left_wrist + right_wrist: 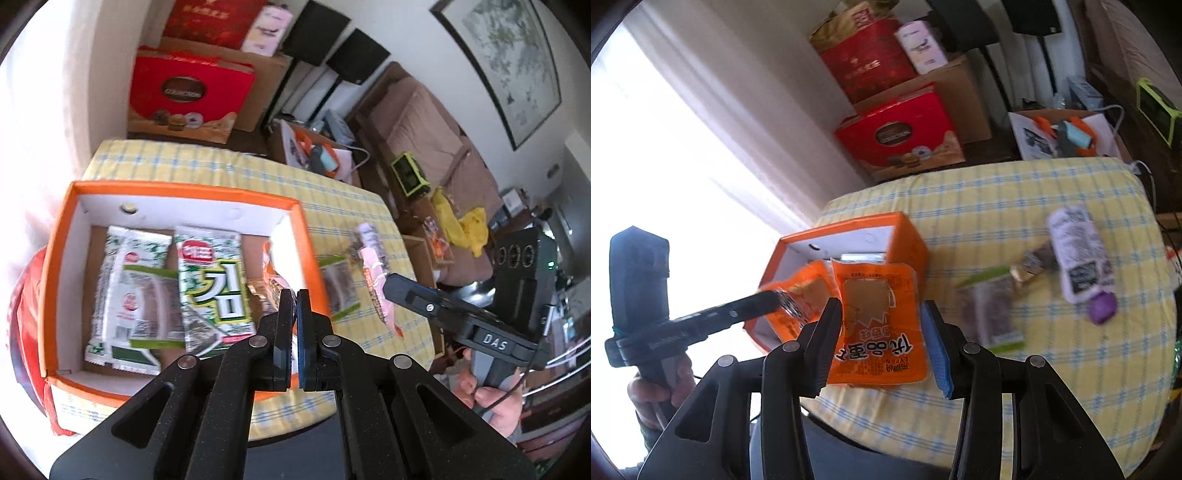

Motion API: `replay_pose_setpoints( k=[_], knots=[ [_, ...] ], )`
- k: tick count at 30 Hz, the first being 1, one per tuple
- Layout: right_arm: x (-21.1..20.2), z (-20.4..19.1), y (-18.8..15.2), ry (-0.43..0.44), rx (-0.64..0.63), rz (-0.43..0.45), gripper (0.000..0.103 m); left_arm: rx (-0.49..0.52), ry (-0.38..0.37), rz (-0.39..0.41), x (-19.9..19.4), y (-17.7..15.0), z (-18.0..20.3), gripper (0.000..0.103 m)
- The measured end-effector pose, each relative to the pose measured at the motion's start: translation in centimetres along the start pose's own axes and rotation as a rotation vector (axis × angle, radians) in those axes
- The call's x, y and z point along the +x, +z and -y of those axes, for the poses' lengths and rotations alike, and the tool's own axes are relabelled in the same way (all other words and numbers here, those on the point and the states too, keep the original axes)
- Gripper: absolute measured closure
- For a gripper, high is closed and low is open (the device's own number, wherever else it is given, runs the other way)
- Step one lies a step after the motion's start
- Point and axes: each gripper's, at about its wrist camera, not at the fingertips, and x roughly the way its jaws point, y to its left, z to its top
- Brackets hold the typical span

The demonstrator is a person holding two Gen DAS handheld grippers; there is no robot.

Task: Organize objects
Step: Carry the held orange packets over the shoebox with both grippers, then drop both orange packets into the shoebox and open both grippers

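An orange box (59, 236) stands on the yellow checked table (229, 166) and holds two green-and-white seaweed packets (210, 284). My left gripper (294, 295) is shut on an orange snack packet (801, 291) over the box's right wall; in the right wrist view this gripper (775, 295) holds that packet above the box (908, 240). My right gripper (882, 328) is open around a second orange packet (879, 332) lying at the table's near edge. Another seaweed packet (990, 314), a pale tube with a purple cap (1078, 258) and a small gold-wrapped item (1023, 273) lie to the right.
Red gift boxes (184, 99) and cardboard cartons stand behind the table by the wall. A bright curtained window (665, 166) is at left. A box of orange tools (1067, 136) and a sofa (424, 122) sit beyond the table's far right.
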Motion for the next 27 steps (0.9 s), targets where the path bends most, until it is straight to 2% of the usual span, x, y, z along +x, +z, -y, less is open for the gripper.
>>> replay_pose_setpoints(
  k=[10,19,20,23,25,27],
  knots=[
    [4.2,-4.2,0.3,0.017,-0.066,-0.059,0.058,-0.088,0.035,-0.018,0.6,-1.5,-5.4,0.101],
    [7.7,-6.7,-0.7,-0.007,-0.128,-0.112,0.058,-0.115,0.072,-0.027,0.5,-2.1,-7.6,0.100],
    [8.1,-6.9,-0.9,-0.014,-0.135,-0.116,0.058,-0.119,0.073,-0.026,0.5,-2.0,-7.6,0.098],
    [9.0,-7.3,-1.2,-0.055,-0.160,-0.125,0.056,-0.131,0.084,-0.017,0.2,-2.1,-8.0,0.079],
    [9.6,-7.5,-1.5,-0.076,-0.178,-0.131,0.051,-0.133,0.092,-0.008,-0.1,-2.1,-7.9,0.075],
    [10.0,-7.7,-1.8,-0.083,-0.196,-0.138,0.051,-0.125,0.106,0.003,-0.4,-2.1,-7.7,0.071]
  ],
)
